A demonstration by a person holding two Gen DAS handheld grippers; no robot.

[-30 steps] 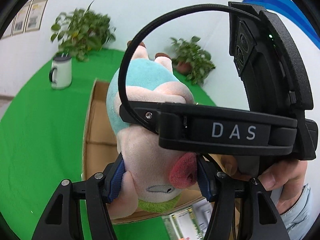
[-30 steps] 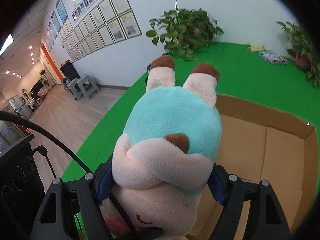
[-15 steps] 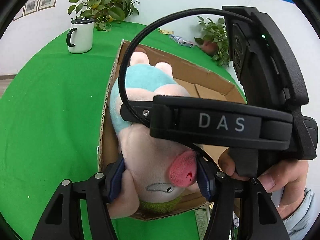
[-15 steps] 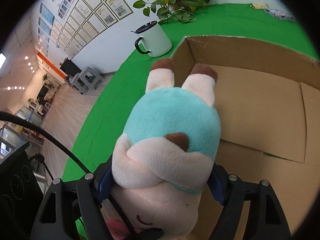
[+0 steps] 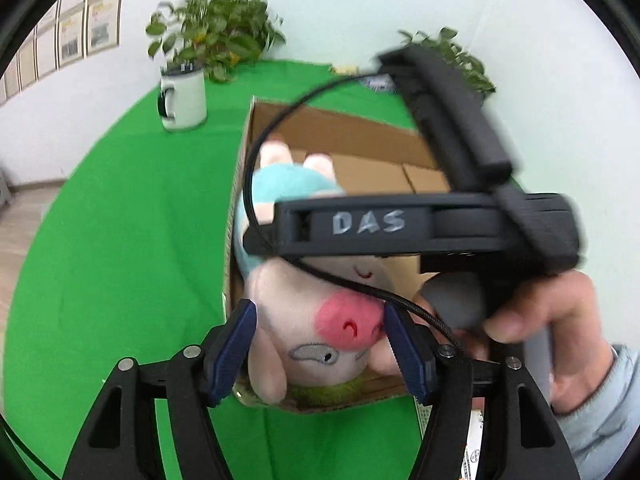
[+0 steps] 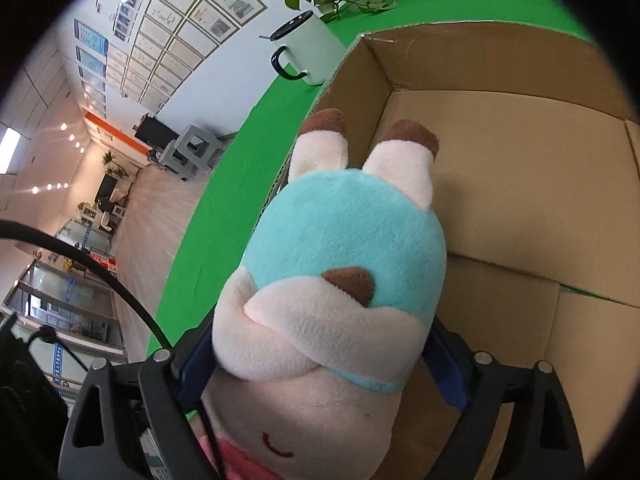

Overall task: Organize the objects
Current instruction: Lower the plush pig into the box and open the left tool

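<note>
A plush pig [image 5: 316, 320] in a teal shirt lies upside down along the left wall of an open cardboard box [image 5: 340, 128], feet pointing away. My left gripper [image 5: 320, 344] clasps its head, blue pads against both cheeks, jaws just starting to ease apart. In the right wrist view the pig's body [image 6: 344, 248] sits between the jaws of my right gripper [image 6: 320, 368], which are opening; its pads stand off the plush. The right gripper's black body [image 5: 400, 224], held by a hand [image 5: 552, 312], crosses above the pig.
The box [image 6: 520, 160] rests on a green cloth, its floor bare to the right of the pig. A white mug [image 5: 184, 96] stands beyond the box's far left corner. Potted plants [image 5: 216, 40] line the back. Printed packs [image 5: 472, 452] lie near the front right.
Both grippers sank with the pig into the box. The right jaws have spread away from the pig's body. The left gripper still holds the head.
</note>
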